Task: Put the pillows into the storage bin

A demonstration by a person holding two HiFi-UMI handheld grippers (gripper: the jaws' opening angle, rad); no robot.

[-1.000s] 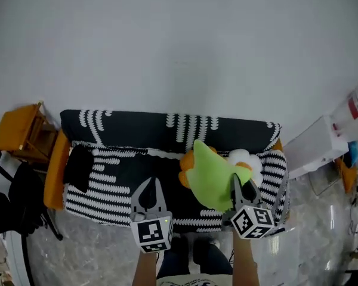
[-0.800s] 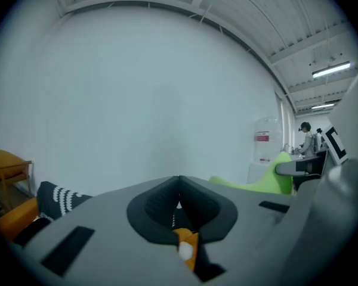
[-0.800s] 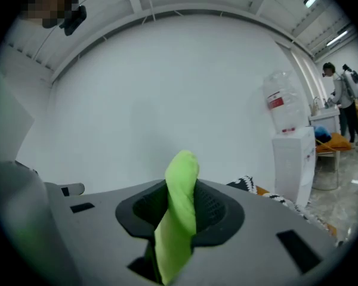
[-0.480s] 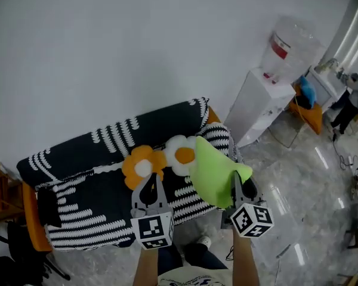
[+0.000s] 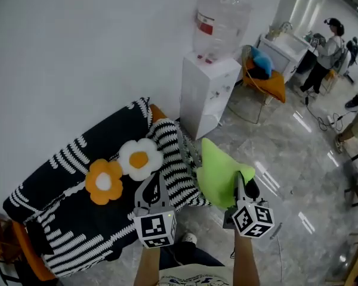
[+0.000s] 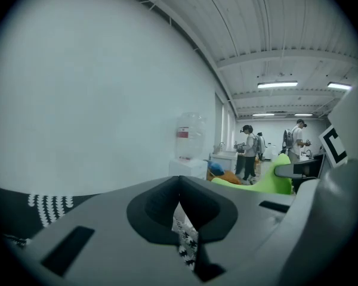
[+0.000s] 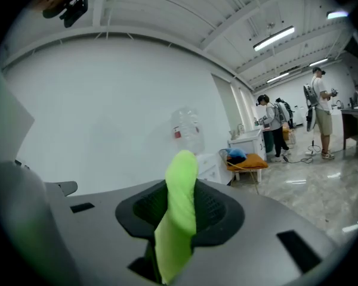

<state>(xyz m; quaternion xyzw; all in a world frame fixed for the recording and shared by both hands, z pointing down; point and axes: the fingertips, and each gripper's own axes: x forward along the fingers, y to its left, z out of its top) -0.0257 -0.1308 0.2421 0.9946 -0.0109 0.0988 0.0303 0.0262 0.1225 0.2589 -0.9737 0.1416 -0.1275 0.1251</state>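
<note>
Fig. – carry phase, head view plus both gripper views.

R claw: the right gripper (image 7: 180, 216) is clamped on one edge of the green pillow (image 5: 218, 171), with the fabric pinched thin between the pads. The rest of the cushion stands out ahead of the claw, toward 11 o'clock in the head view, well clear of the floor (image 5: 286, 159).

L claw: the left gripper (image 6: 179, 189) has its jaws together with nothing in them, and it is level with its partner, at 9 o'clock of it.

Surroundings: the orange flower pillow (image 5: 104, 182) and the white flower pillow (image 5: 138, 159) lie touching on the striped sofa (image 5: 77, 154), at approx. 10–11 o'clock of the L claw. A water dispenser (image 5: 207, 91) is at 12 o'clock, and a person (image 5: 327, 47) is at 2 o'clock, far off. The storage bin is in no view.

Technique, as judged:
- The hold is on an edge only, so keep the squeeze firm and avoid swinging the cushion.
- Find the bin before lowering.
- Bring the cushion over the opening, let its free end enter first, and open the jaws only once most of it is inside.
- The L claw is free to steady or tuck the cushion.
- Two cushions remain on the sofa, so the job is prob. about a third along.
</note>
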